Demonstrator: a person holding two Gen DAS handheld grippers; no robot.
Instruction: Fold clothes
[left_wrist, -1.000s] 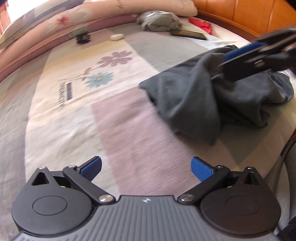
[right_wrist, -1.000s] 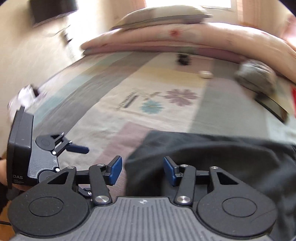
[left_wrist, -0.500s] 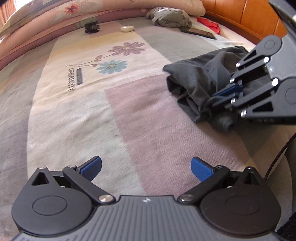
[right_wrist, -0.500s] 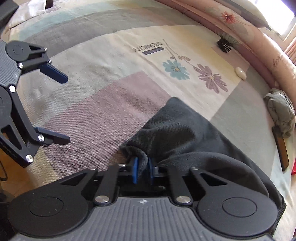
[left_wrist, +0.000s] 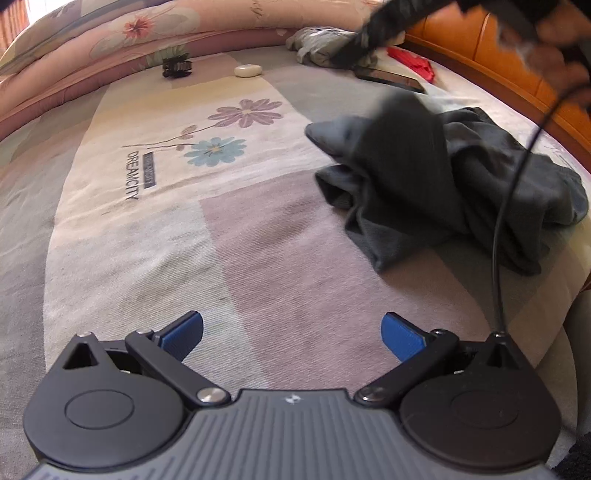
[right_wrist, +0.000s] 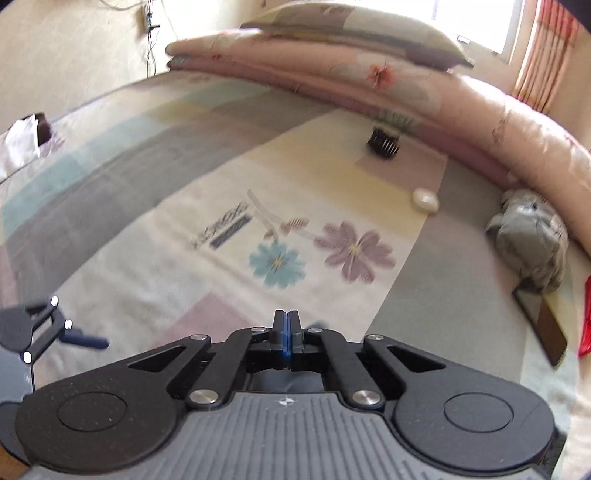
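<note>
The bedsheet (left_wrist: 155, 236) reads "DREAMCITY" beside the dark garment (left_wrist: 436, 184).

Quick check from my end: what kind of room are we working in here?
Most likely a bedroom: the work surface is a bed with a flowered patchwork sheet, a rolled quilt under a pillow, and a wooden headboard.

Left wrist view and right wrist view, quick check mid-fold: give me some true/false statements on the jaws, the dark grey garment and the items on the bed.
1. The left gripper has its jaws spread wide. True.
2. The right gripper is wide open. False: its jaws are shut together.
3. The dark grey crumpled garment lies flat and folded. False: it is bunched.
4. The small white oval case lies beside the black hair clip, apart from it. True.
</note>
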